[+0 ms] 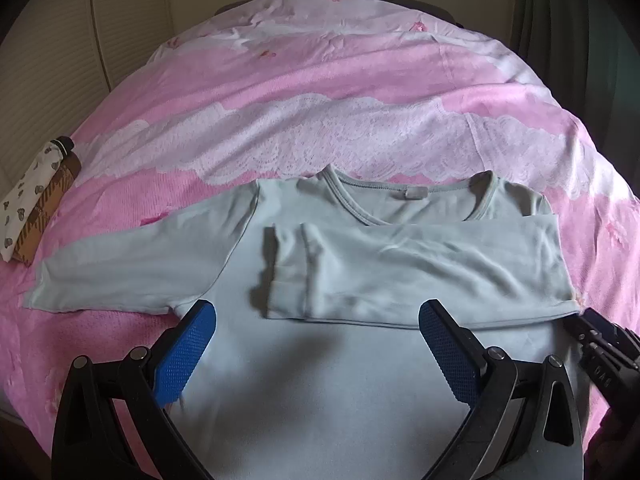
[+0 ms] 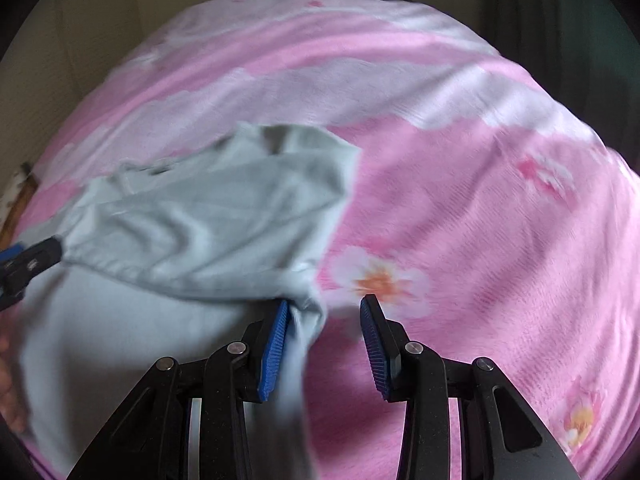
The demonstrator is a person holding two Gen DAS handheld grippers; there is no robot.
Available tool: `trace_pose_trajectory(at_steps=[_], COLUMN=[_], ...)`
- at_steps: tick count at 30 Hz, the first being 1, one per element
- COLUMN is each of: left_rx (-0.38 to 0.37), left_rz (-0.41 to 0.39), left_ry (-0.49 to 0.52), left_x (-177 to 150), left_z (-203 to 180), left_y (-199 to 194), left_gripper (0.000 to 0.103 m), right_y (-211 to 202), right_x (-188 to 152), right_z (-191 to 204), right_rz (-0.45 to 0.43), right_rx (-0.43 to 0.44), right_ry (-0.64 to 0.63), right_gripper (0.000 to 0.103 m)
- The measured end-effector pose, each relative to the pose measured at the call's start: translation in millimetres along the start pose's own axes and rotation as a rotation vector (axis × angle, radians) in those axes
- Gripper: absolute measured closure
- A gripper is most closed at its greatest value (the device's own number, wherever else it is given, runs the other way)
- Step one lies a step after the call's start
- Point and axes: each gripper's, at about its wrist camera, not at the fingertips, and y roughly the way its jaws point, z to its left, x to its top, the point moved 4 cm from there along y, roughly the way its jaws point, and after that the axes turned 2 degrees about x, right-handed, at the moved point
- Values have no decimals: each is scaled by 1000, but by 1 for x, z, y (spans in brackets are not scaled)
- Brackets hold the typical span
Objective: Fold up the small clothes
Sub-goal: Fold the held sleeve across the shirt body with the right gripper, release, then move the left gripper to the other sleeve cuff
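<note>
A pale blue-grey long-sleeved shirt [image 1: 320, 380] lies flat on the pink bed cover [image 1: 320, 80], neck away from me. One sleeve [image 1: 420, 264] is folded across the chest; the other sleeve [image 1: 120, 264] stretches out to the left. My left gripper [image 1: 318, 318] hovers over the shirt's body, open wide with nothing between its pads. In the blurred right wrist view, my right gripper [image 2: 325, 309] stands open at the shirt's [image 2: 200, 220] side edge. A fold of cloth rests against its left pad [image 2: 276, 344]; the other pad is apart from it. The right gripper [image 1: 600, 344] also shows beside the shirt.
A white and brown patterned bundle [image 1: 36, 208] lies at the bed's left edge. A pale wall panel [image 1: 60, 60] stands on the left, a dark curtain [image 1: 568, 20] on the right. Flowered pink cover [image 2: 480, 240] spreads right of the shirt. The left gripper's tip [image 2: 32, 264] shows at the picture's left edge.
</note>
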Motion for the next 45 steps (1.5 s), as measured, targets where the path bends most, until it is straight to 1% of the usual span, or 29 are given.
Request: trace_pose_trajectory(at_steps=[2, 3, 6, 9, 12, 13, 15, 17, 18, 20, 22, 24, 29, 32, 34, 36, 38, 39, 41, 43, 45], left_rx=[6, 7, 15, 33, 31, 28, 28, 39, 52, 82, 89, 95, 85, 76, 56, 41, 41, 46, 85, 111, 130], left_rz=[5, 7, 15, 21, 21, 16, 10, 19, 30, 70, 80, 81, 77, 64, 50, 28, 11, 3, -30, -37, -36], left_ry=[5, 6, 4, -6, -37, -46, -58, -58, -51, -27, -27, -31, -46, -44, -50, -50, -45, -46, -61, -77, -92], left_x=[-2, -3, -4, -5, -2, 0, 4, 9, 9, 8, 4, 1, -4, -2, -1, -1, -3, -4, -4, -7, -10], left_z=[1, 1, 4, 13, 24, 27, 31, 33, 33, 35, 38, 42, 46, 46, 47, 51, 57, 61, 80, 102, 123], left_y=[4, 6, 13, 19, 22, 22, 24, 32, 37, 47, 51, 53, 55, 49, 40, 27, 16, 10, -4, -14, -20], left_gripper=[0, 0, 0, 0, 0, 0, 0, 0, 0, 0, 0, 0, 0, 0, 0, 0, 0, 0, 0, 0, 0], right_y=[1, 1, -2, -8, -20, -26, -38, -42, -39, -24, -10, -1, 12, 10, 1, -13, -30, -36, -53, -64, -70], right_x=[-6, -10, -17, -18, -18, -16, -8, 7, 14, 25, 31, 28, 15, 15, 19, 23, 28, 30, 32, 34, 34], right_z=[-10, -11, -4, -5, -11, -13, -13, -8, -4, 3, 7, 11, 11, 10, 12, 15, 20, 23, 35, 50, 74], right_rz=[9, 15, -1, -14, -19, -37, -106, -168, -175, -156, -116, -86, -50, -56, -76, -106, -136, -148, -180, -211, -230], right_rx=[-10, -16, -45, -14, 14, 24, 43, 35, 24, 11, 13, 8, 9, 12, 14, 16, 24, 34, 60, 83, 105], right_ry=[46, 49, -6, 3, 42, 52, 55, 7, -19, -52, -57, -61, -49, -39, -41, -51, -59, -59, -59, -72, -98], right_gripper=[65, 65, 66, 66, 66, 65, 65, 64, 64, 64, 64, 64, 64, 64, 64, 64, 64, 63, 51, 48, 48])
